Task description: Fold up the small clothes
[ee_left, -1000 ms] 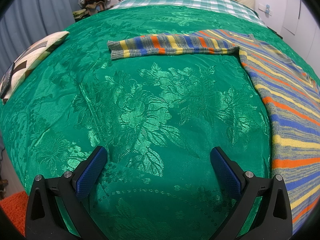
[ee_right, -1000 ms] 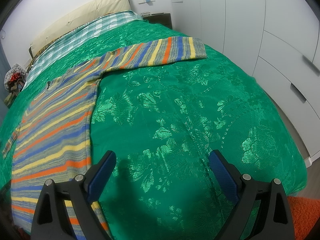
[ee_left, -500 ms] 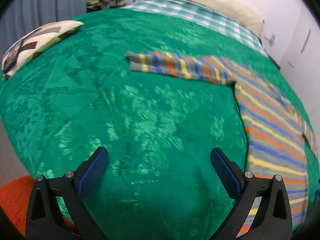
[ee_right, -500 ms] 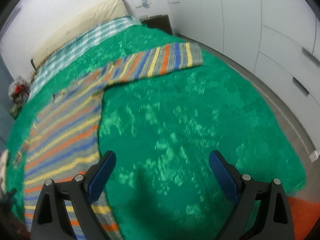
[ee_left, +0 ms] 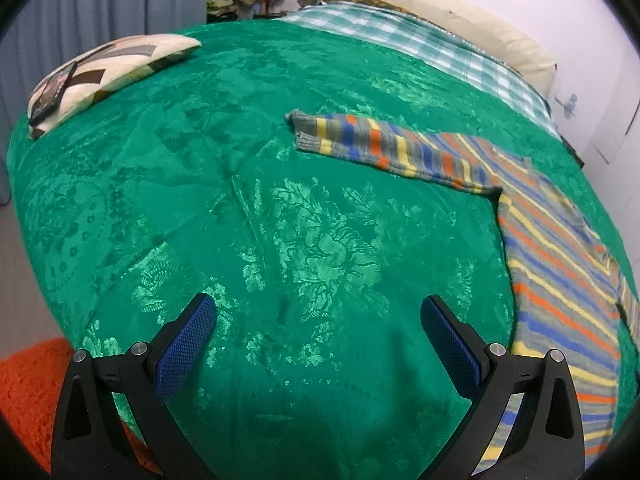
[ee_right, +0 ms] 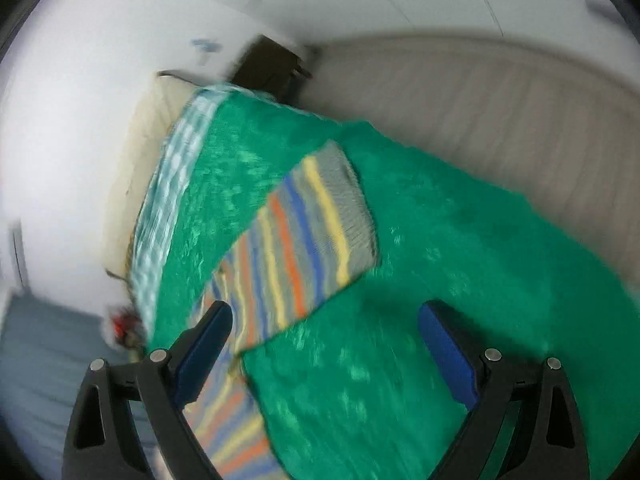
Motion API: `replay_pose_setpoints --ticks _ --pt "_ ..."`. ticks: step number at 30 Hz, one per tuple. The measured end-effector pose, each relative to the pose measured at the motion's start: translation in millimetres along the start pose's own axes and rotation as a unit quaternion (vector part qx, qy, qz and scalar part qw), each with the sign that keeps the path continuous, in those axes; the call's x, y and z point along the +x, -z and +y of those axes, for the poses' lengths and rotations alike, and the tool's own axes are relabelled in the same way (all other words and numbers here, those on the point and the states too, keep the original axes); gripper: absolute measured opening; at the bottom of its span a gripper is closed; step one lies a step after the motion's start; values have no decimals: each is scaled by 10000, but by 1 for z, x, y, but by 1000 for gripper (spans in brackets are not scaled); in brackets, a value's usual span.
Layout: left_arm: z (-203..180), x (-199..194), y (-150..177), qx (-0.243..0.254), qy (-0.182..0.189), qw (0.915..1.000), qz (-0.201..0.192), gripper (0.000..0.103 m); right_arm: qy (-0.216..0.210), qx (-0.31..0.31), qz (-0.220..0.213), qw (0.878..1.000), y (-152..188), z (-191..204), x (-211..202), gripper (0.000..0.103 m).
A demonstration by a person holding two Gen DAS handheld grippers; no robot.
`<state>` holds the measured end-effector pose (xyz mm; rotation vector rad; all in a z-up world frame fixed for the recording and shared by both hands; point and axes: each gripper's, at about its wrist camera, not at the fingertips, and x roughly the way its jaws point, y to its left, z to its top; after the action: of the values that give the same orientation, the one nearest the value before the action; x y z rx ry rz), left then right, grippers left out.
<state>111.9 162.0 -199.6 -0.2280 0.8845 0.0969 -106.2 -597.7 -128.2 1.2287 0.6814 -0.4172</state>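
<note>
My left claw [ee_left: 318, 320] stands wide, blue pads [ee_left: 186, 344] apart with nothing between them, above the green spread [ee_left: 280, 208]. The sweater [ee_left: 560, 264] lies flat on that spread to the claw's right; one striped sleeve [ee_left: 384, 148] reaches out across the cover toward the middle of the bed, cuff free. Past it I note a checked sheet [ee_left: 420, 40] and a cream pillow [ee_left: 460, 20] at the head. A patterned cushion [ee_left: 108, 68] sits at the far left edge with a dark flat item on it, too small to identify. Beyond are a grey curtain [ee_left: 100, 4], a heap of cloth items in the corner, and an orange rug [ee_left: 28, 384] at lower left.

My right claw [ee_right: 324, 328] is likewise wide and holds nothing. Its view is blurred and tilted. The other sleeve [ee_right: 312, 232] lies just ahead of the pads on the spread [ee_right: 440, 280], its cuff toward the bed edge. White wall, pale floor [ee_right: 480, 100] and a dark stand [ee_right: 272, 64] show behind.
</note>
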Motion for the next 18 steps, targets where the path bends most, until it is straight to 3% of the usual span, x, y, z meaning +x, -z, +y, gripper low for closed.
replay_pose_setpoints --ticks 3,6,7,8,11,14,18 --pt "-2 4 3 61 -100 9999 52 102 -199 159 58 9997 -17 3 22 91" --pt "-3 10 5 79 -205 9997 114 102 -408 39 228 9989 -24 15 45 61" --pt "-4 12 6 109 -246 9996 122 102 -294 62 259 9992 -24 15 52 35" --pt "-6 13 6 144 -284 9994 123 102 -86 74 258 9996 -22 15 58 2" --pt "-8 13 6 202 -277 9993 130 102 438 -77 -189 9988 -20 22 52 3" --pt "-9 13 5 195 -153 9996 141 102 800 -1296 -580 9866 -11 77 38 3" --pt "-10 13 3 151 -9 9997 174 102 262 -3130 -486 9481 30 191 32 3"
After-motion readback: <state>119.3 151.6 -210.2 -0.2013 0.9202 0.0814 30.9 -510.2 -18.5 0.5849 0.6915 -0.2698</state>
